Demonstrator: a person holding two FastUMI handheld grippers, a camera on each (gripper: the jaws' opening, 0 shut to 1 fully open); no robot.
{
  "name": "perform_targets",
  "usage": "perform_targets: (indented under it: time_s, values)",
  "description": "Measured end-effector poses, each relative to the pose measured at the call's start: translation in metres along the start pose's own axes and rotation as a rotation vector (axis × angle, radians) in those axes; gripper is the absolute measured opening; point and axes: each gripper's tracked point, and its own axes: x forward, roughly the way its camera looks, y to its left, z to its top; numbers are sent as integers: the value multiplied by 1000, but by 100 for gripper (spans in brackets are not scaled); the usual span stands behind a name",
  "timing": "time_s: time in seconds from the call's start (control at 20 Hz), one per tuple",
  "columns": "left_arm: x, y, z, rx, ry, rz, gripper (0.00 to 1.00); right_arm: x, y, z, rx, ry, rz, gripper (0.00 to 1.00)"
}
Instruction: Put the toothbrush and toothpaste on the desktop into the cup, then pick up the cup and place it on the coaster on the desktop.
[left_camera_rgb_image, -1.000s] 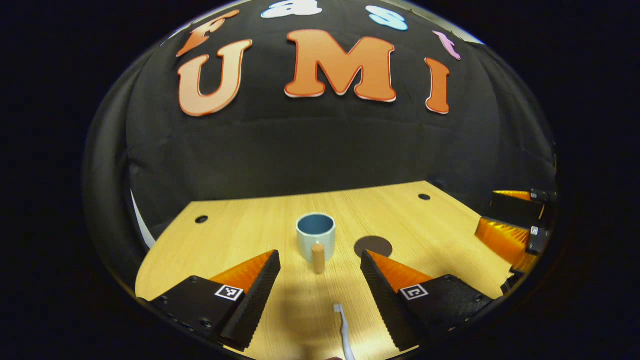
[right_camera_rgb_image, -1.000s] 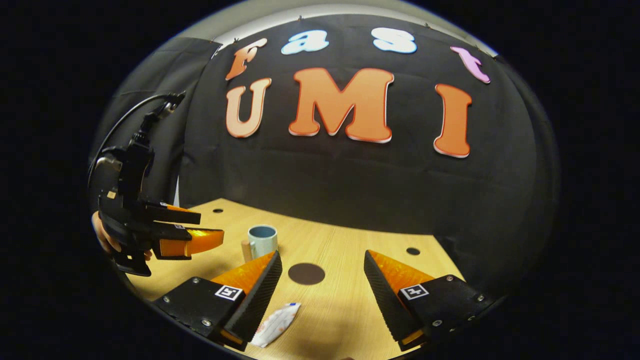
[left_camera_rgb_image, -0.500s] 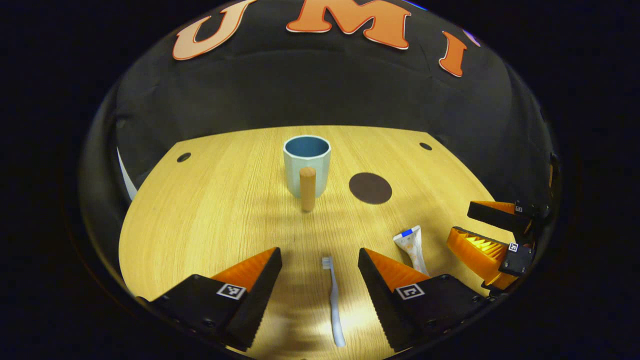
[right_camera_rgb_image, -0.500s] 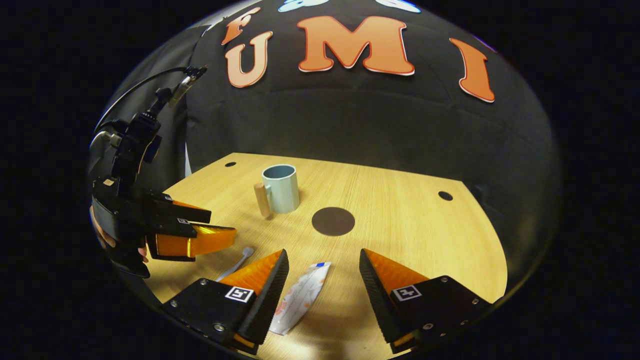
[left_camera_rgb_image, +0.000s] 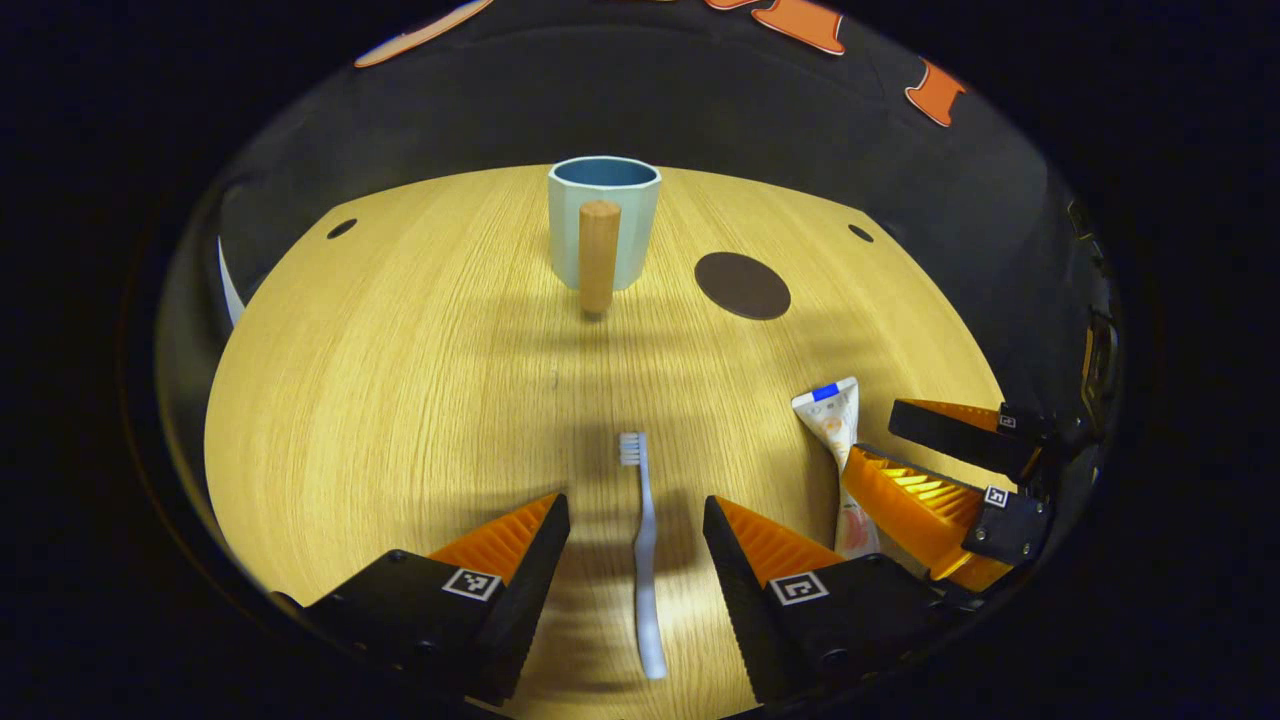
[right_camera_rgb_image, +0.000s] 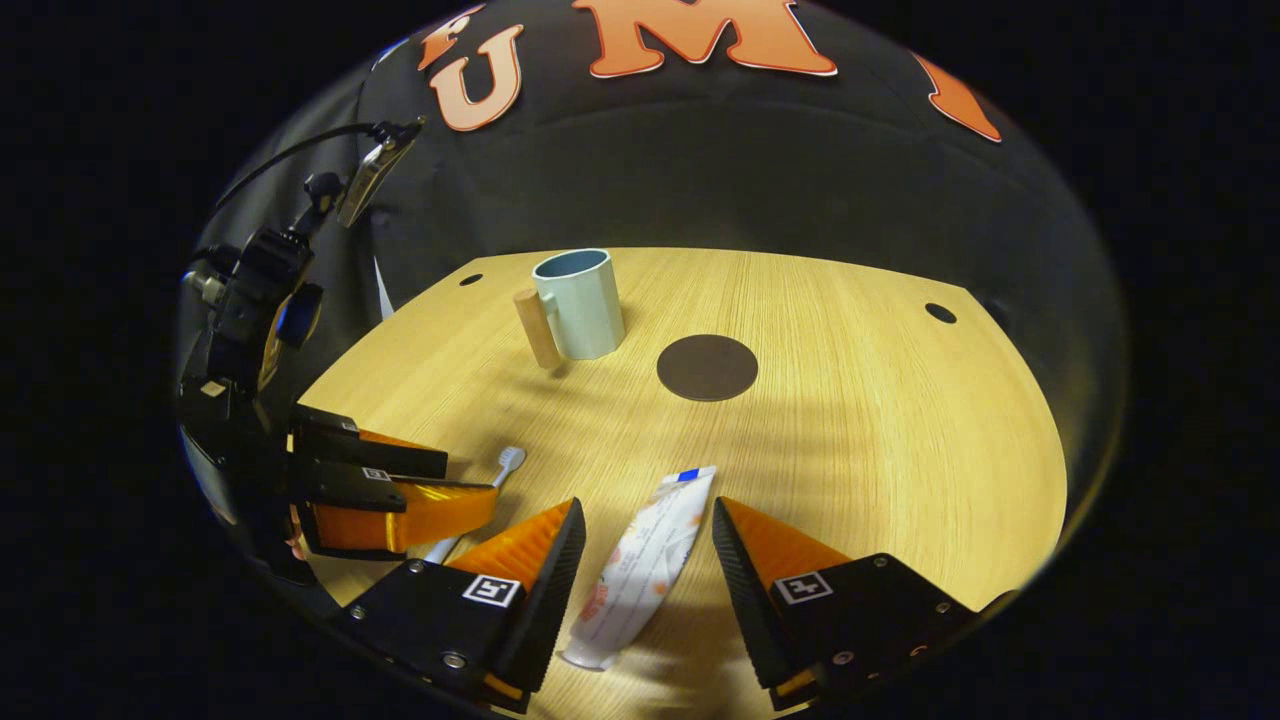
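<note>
A white toothbrush (left_camera_rgb_image: 643, 555) lies on the wooden desktop (left_camera_rgb_image: 400, 380), head pointing away, between the fingers of my open left gripper (left_camera_rgb_image: 636, 518). A white toothpaste tube (right_camera_rgb_image: 645, 560) with a blue cap lies between the fingers of my open right gripper (right_camera_rgb_image: 648, 524). Neither gripper touches its item. The pale blue cup (left_camera_rgb_image: 603, 235) with a wooden handle stands upright at the far middle; it also stands far left as the cup (right_camera_rgb_image: 577, 303) in the right gripper view. The dark round coaster (left_camera_rgb_image: 742, 285) lies to its right, seen too as the coaster (right_camera_rgb_image: 707, 367). The toothpaste tube (left_camera_rgb_image: 836, 450) sits beside the right gripper (left_camera_rgb_image: 925, 455).
Small round holes (left_camera_rgb_image: 341, 228) mark the desktop's far corners. The black cloth wall rises behind the desk. In the right gripper view the left gripper (right_camera_rgb_image: 420, 480) with its camera mount and cable hangs at the left over the toothbrush head (right_camera_rgb_image: 510, 460).
Both grippers have tilted down and moved forward over the desk. The toothbrush now lies between the left fingers and the toothpaste between the right fingers. Both stay open.
</note>
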Motion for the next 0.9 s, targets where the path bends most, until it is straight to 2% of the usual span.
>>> perform_targets:
  time_s: [0.3,0.35,0.4,0.5,0.55,0.6,0.7,0.75,0.8,0.85,0.9]
  values:
    - [6,-2,-11,-15,27,36,78,14,6,-31,-14,72,9,76]
    - [7,-1,-12,-19,29,41,73,14,8,-32,-21,75,9,76]
    - [8,2,-11,-21,30,53,61,16,7,-32,-30,69,6,76]
    - [11,7,-10,-35,30,75,48,16,8,-30,-25,68,17,72]
    - [8,6,-11,-30,30,76,41,18,12,-32,-15,72,30,61]
    - [5,7,-13,-37,36,72,35,20,14,-32,-12,73,44,56]
    - [8,5,-10,-22,42,66,29,19,18,-31,-24,68,72,51]
    - [7,0,-5,-18,44,66,30,18,20,-29,-26,60,85,47]
    - [11,-5,-3,-30,49,68,19,16,19,-27,-23,52,86,44]
    - [14,-13,1,-20,46,65,9,19,13,-27,-14,55,64,23]
    - [16,-17,4,-20,48,68,12,19,13,-27,2,58,71,19]
